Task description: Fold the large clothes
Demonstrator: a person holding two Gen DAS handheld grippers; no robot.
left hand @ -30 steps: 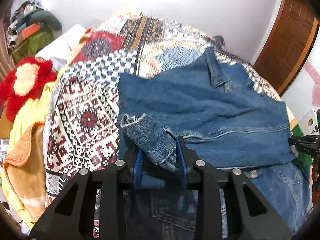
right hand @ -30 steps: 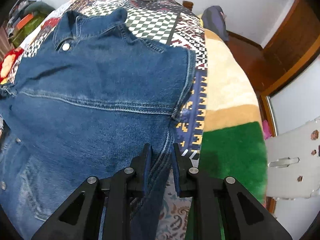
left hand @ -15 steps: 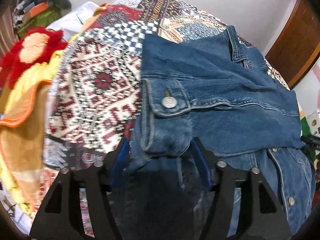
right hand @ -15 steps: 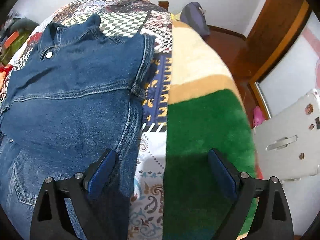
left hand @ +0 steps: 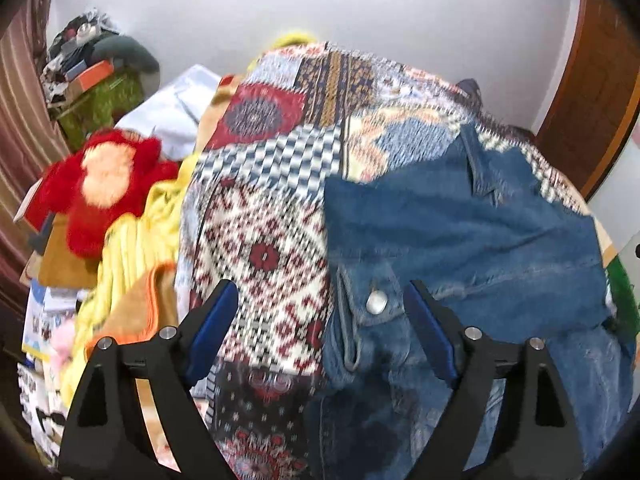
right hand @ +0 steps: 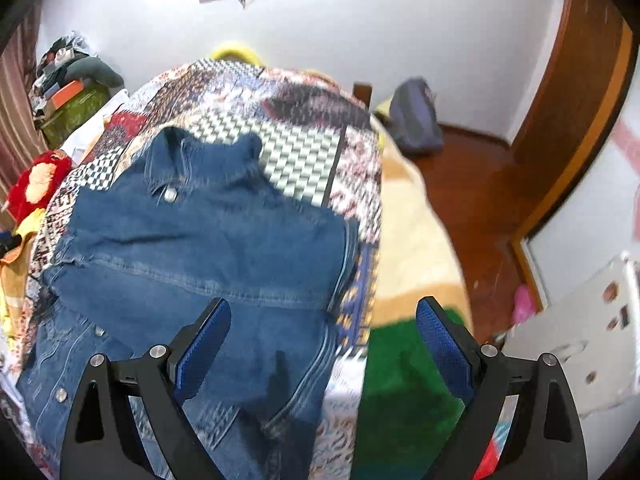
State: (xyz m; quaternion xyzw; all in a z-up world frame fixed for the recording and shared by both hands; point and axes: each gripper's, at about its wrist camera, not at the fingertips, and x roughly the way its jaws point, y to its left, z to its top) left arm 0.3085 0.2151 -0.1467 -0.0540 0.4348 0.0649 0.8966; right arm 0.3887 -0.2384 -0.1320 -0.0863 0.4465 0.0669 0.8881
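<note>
A patchwork bedspread [left hand: 272, 216] in red, white and navy patterns covers the bed, with a checkered panel [right hand: 296, 156] near its far end. A red plush toy [left hand: 104, 184] lies at the left beside a yellow blanket [left hand: 132, 248]. A green blanket [right hand: 404, 396] hangs at the right edge of the bed. A grey bag [right hand: 416, 120] sits on the wooden floor [right hand: 480, 184] by the white wall [left hand: 400, 12]. A brown door [right hand: 576, 92] stands at the right. Clutter is piled on a green box [left hand: 100, 100] in the left corner
</note>
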